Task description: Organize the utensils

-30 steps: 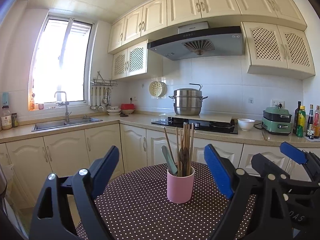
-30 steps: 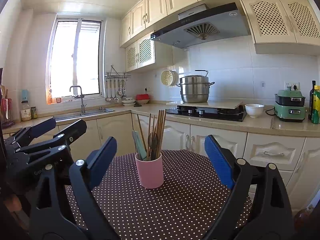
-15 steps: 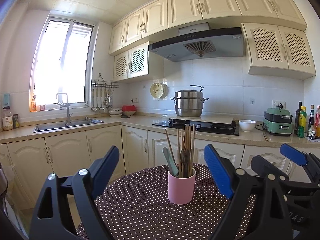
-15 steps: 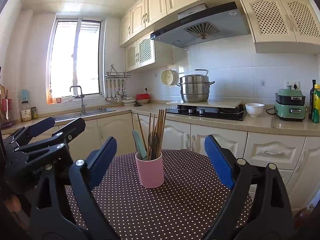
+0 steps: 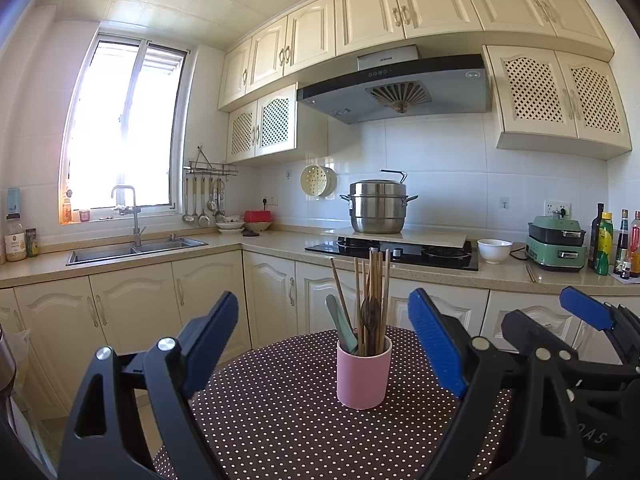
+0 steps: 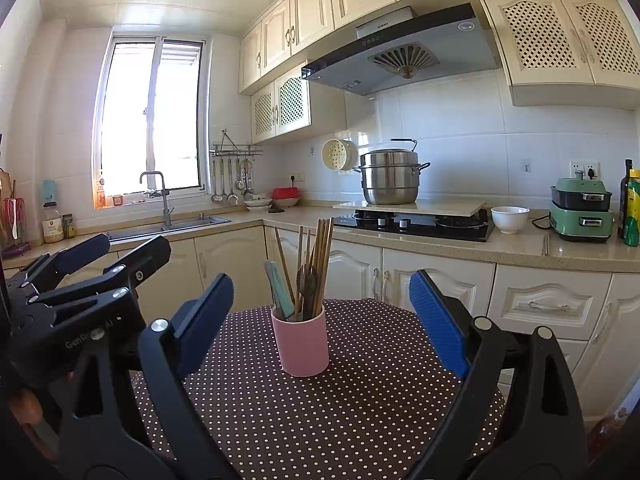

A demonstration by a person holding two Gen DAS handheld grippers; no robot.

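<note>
Inside pink cup [image 5: 363,376], utensil ends hidden

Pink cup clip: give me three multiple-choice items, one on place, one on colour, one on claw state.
1. Where does the pink cup stand?
A. on the dotted tablecloth
B. in the sink
C. on the stove

2. What colour is the wide flat utensil in the cup?
A. red
B. teal
C. yellow

3. How are the left claw and right claw?
A. both open, empty
B. left shut on chopsticks
C. right shut on the cup

Answers:
1 A, the cup sits on the cloth.
2 B, it is pale teal.
3 A, both show wide gaps with nothing held.
</note>
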